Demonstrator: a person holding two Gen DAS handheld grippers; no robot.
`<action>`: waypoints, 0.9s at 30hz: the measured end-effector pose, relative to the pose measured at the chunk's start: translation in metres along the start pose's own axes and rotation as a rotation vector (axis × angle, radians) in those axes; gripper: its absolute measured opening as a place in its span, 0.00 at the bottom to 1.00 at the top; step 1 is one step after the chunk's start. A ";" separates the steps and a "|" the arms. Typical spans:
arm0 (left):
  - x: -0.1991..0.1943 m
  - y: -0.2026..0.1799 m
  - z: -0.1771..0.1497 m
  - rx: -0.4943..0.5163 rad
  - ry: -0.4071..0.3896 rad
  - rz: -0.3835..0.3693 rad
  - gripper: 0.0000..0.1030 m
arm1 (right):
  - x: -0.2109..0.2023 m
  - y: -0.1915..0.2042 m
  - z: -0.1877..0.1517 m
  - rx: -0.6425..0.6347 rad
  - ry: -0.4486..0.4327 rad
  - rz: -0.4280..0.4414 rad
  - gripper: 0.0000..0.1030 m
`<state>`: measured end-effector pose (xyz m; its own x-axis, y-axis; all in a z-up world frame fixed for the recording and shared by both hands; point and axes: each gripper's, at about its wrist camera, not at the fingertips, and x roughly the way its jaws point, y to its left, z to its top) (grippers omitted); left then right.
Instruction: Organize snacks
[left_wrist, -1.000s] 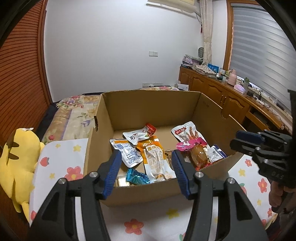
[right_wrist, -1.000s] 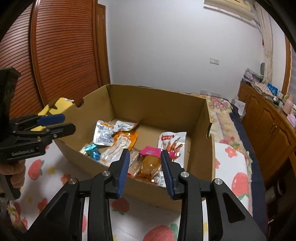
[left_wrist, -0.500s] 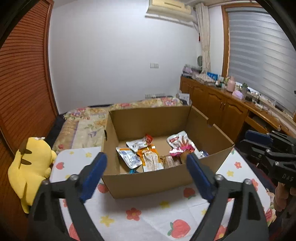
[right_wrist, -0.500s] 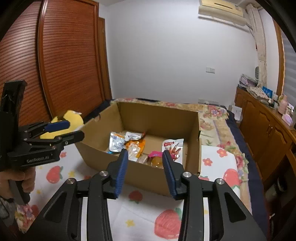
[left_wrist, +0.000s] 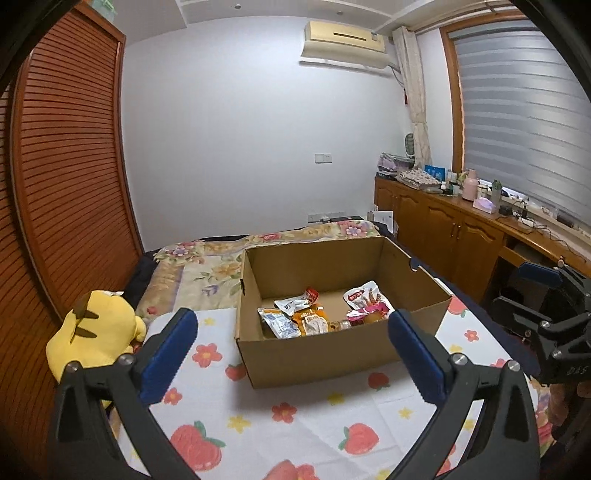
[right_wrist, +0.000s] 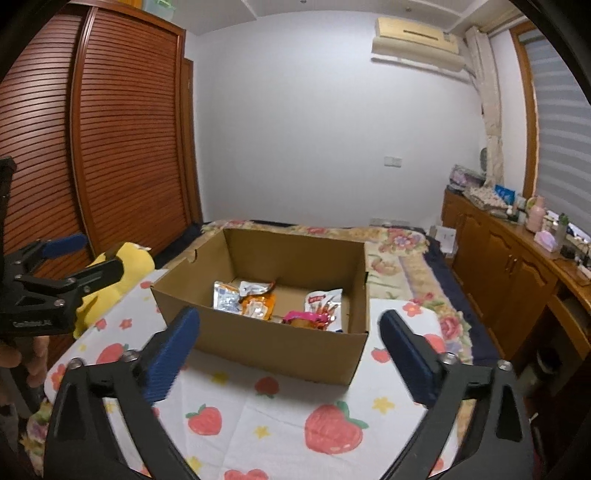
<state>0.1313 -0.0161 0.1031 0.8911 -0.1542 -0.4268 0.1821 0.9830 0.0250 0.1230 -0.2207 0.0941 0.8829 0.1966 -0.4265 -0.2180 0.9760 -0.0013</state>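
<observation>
I see the snack packets (left_wrist: 314, 317) lying flat on the floor of the open cardboard box (left_wrist: 317, 354), mid-frame in both views; foil and glossy plastic pouches, white, orange and pink, bunched toward the near wall. The box is plain brown corrugated, rectangular, long axis roughly left-right in the left wrist view, near corner toward the camera in the right wrist view. It sits on a white cloth (left_wrist: 258, 417) printed with strawberries and flowers. My left gripper (left_wrist: 291, 354) is short of the box, jaws opening and spread wide, nothing between the blue ribbed pads. Right gripper (right_wrist: 290, 356) the same: jaws opening, wide, empty, box beyond the tips. Yellow plush toy (left_wrist: 92, 332) at left edge, wooden slatted doors (right_wrist: 129, 140) behind it.
</observation>
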 end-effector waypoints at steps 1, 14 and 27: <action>-0.004 -0.001 -0.002 -0.001 -0.001 0.007 1.00 | -0.004 0.001 0.000 -0.002 -0.005 -0.006 1.00; -0.043 -0.023 -0.047 0.003 0.000 0.071 1.00 | -0.042 0.005 -0.027 0.034 -0.045 -0.061 1.00; -0.062 -0.024 -0.090 -0.019 0.037 0.127 1.00 | -0.073 0.003 -0.062 0.067 -0.062 -0.092 1.00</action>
<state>0.0337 -0.0211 0.0474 0.8906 -0.0249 -0.4542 0.0606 0.9961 0.0642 0.0318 -0.2380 0.0697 0.9225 0.1090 -0.3704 -0.1080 0.9939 0.0233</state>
